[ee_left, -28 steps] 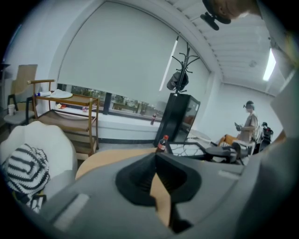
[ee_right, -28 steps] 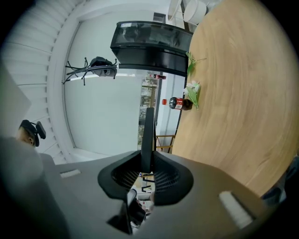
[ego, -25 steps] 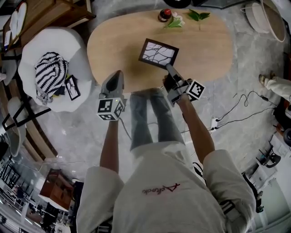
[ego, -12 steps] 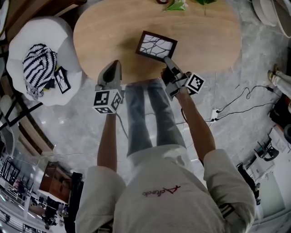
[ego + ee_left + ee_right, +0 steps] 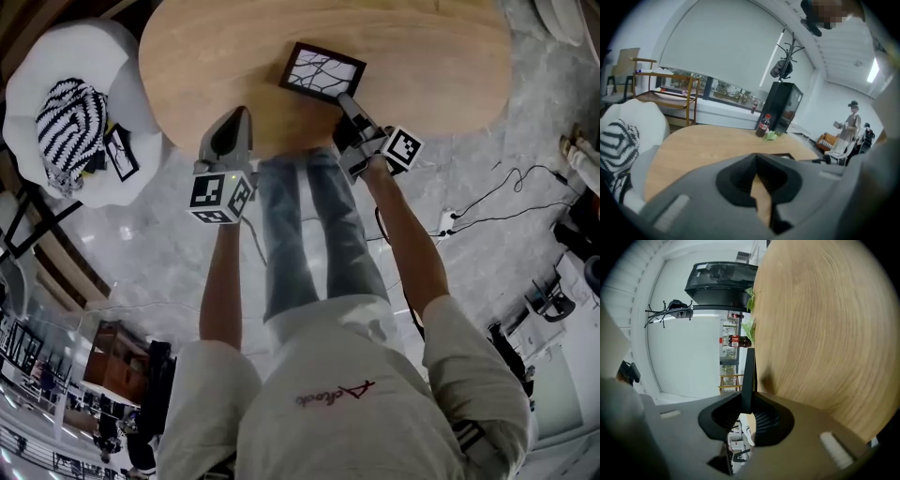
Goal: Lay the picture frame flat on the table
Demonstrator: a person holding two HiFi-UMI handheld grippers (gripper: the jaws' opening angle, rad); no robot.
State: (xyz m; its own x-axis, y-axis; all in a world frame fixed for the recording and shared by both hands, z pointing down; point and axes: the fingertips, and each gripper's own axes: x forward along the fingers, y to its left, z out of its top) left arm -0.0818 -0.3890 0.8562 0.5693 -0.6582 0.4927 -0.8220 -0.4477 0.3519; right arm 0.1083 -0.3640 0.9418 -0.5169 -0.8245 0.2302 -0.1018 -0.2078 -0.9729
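our right claw (image 5: 343,97) is clamped on the near edge of the picture frame (image 5: 322,73), which sits by the near edge of the wooden surface (image 5: 206,56), about midway along it. in the right gripper view we see the frame only edge-on, a thin dark strip between the jaws, with a shadow on the wood beside it; we cannot tell whether its far side touches the surface or hangs just above. our left claw (image 5: 240,114) hovers at the near edge, left of the frame and apart from it, jaws pressed together on nothing. from its view the frame is mostly hidden behind the claw's own body. the surface's far edge is cut off in the head view; the left gripper view shows a bottle (image 5: 762,126) and green leaves (image 5: 771,136) there
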